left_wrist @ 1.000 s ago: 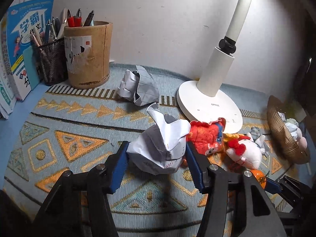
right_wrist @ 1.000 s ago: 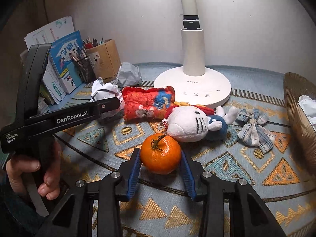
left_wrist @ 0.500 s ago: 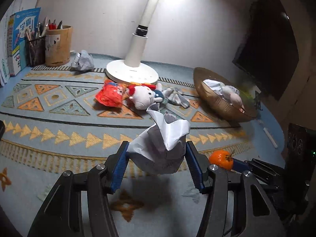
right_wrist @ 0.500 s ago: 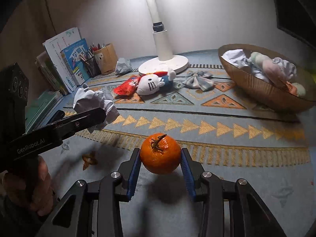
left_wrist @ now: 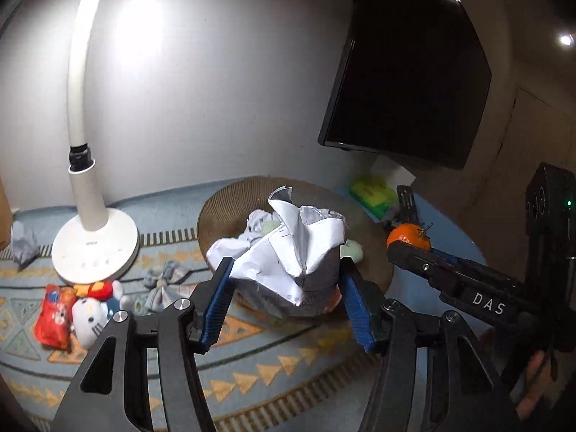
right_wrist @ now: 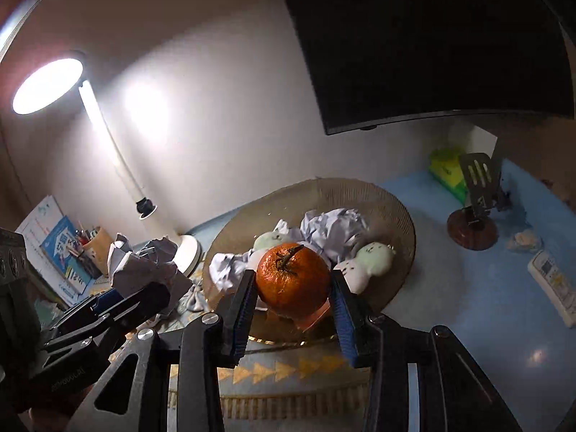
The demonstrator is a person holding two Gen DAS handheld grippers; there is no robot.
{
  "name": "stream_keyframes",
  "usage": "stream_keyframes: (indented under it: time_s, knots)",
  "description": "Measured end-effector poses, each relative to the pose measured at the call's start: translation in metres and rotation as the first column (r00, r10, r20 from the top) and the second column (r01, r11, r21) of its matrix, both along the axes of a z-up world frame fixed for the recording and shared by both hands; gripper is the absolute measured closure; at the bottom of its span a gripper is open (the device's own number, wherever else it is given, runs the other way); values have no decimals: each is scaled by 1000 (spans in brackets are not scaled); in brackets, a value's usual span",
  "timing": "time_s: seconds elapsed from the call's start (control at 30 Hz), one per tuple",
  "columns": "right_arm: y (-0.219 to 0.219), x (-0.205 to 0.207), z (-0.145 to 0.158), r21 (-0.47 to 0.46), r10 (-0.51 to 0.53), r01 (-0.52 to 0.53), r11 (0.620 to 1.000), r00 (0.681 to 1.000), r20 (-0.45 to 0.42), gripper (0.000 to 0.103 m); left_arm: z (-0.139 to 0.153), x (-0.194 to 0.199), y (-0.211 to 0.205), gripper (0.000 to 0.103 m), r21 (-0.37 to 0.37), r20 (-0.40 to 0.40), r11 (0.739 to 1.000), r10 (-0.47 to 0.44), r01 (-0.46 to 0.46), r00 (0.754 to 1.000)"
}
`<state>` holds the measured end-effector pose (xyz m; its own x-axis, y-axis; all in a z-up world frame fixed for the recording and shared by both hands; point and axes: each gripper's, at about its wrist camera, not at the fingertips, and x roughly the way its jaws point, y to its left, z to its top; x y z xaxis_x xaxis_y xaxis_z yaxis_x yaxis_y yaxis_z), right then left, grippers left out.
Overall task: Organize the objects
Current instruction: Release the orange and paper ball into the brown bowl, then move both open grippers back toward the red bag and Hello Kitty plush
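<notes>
A crumpled paper ball [left_wrist: 288, 262] is clamped in the left tool [left_wrist: 284, 300] and an orange [right_wrist: 292, 280] in the right tool [right_wrist: 293, 311] — both apparently held above the near rim of the woven bowl [right_wrist: 392, 212], which lies straight ahead.

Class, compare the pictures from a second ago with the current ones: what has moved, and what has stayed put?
Both hand-held grippers carried their loads from the patterned mat up to the brown bowl: the left with the crumpled paper, the right with the tangerine. Nothing was released. The Hello Kitty plush stayed put.
</notes>
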<state>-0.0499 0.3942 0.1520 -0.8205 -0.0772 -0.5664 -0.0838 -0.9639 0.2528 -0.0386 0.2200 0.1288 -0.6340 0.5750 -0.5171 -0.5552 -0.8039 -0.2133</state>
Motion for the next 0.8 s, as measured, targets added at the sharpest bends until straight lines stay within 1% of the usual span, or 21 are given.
stream_keyframes:
  time_s: [0.03,0.1,0.13,0.23,0.33,0.4,0.47,0.53,0.63,0.7,0.8]
  knots:
    - [4,-10,0,7,-6,6,1000,1000,4,64,-1,-8,8,41,-9,-15,1000,15,-15,1000]
    - [10,-34,-6,37,-22,20,999,999,44,61,-6,-23,18,14,-23,-30,998,66,-66,997]
    - [15,-41,-10,46,-35,32,998,997,62,60,-10,-28,19,12,-20,-22,997,80,-80,997]
    - [24,-45,-24,24,-28,26,999,995,97,60,-23,-31,9,12,-4,39,997,74,-74,996]
    - [18,-31,-32,13,-6,5,1000,995,95,59,-31,-16,-14,12,-7,51,994,109,-109,993]
    - [4,-20,-34,26,10,-12,1000,995,97,59,-32,-2,-35,12,-18,57,990,140,-139,989]
    - [-16,-7,-30,35,41,-45,998,995,89,59,-30,17,-56,12,-33,42,984,174,-173,984]
    - [-42,6,-23,53,78,-82,995,993,83,59,-27,34,-76,12,-86,23,967,243,-240,970]
    - [-84,23,-20,75,145,-151,986,986,84,54,-26,55,-113,12,-149,23,927,351,-344,936]
    - [-111,30,-24,90,188,-196,976,978,88,54,-30,65,-136,12,-169,33,903,405,-395,914]
    - [-146,34,-37,106,247,-258,960,963,106,54,-43,72,-162,12,-203,33,867,470,-455,882]
